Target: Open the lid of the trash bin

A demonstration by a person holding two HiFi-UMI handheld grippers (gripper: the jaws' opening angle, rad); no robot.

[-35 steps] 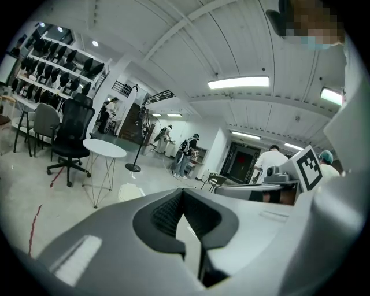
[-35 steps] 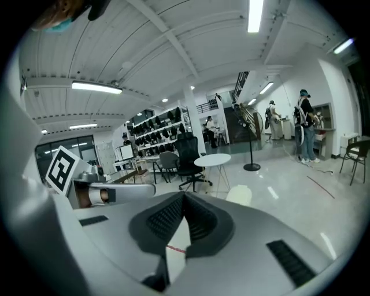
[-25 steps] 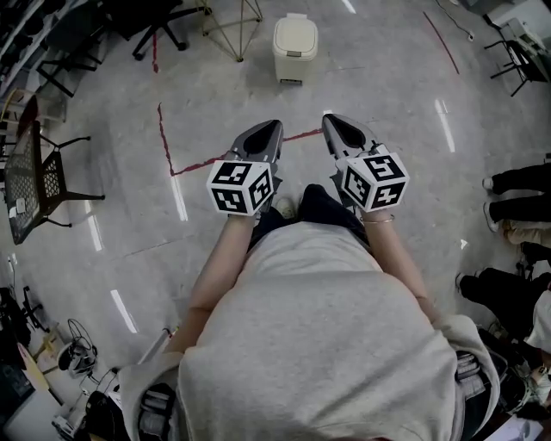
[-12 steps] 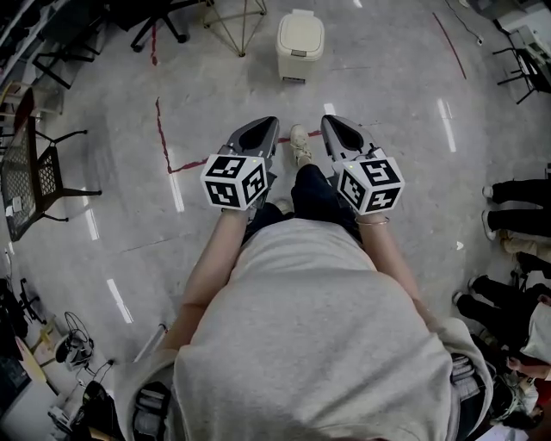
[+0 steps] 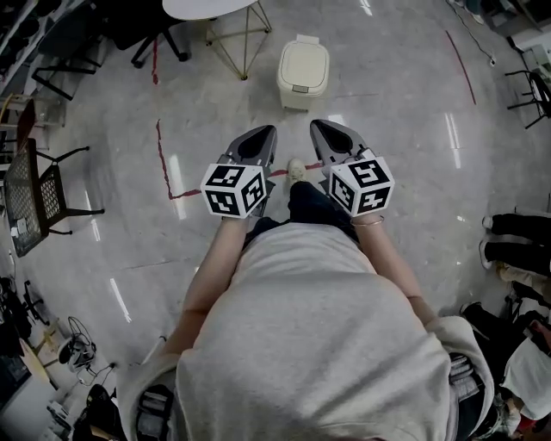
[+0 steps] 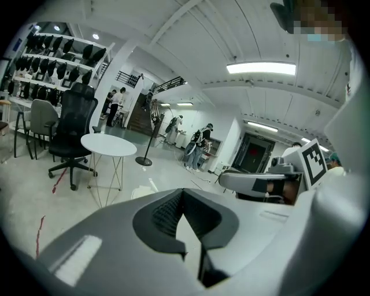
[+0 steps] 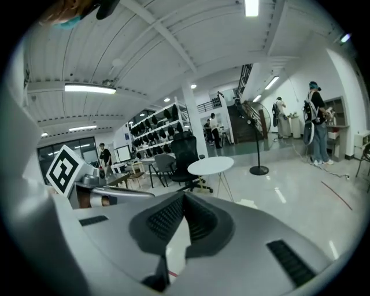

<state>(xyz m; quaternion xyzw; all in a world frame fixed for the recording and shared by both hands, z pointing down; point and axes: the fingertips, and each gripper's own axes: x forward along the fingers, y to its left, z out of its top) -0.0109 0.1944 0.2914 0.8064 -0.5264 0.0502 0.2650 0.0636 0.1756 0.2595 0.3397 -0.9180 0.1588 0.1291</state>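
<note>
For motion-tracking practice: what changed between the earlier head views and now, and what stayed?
The person stepped forward: the cream plastic trash bin sits nearer the left gripper and right gripper, and a round white table edged into view. Both stay shut, empty; lid still closed.

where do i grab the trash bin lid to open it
Take the lid at its front edge, the one lowest in the head view, by the small tab there, coming from that side and slightly above. The trash bin stands upright, lid flat and shut; the hinge is probably at the far edge, though hidden.
</note>
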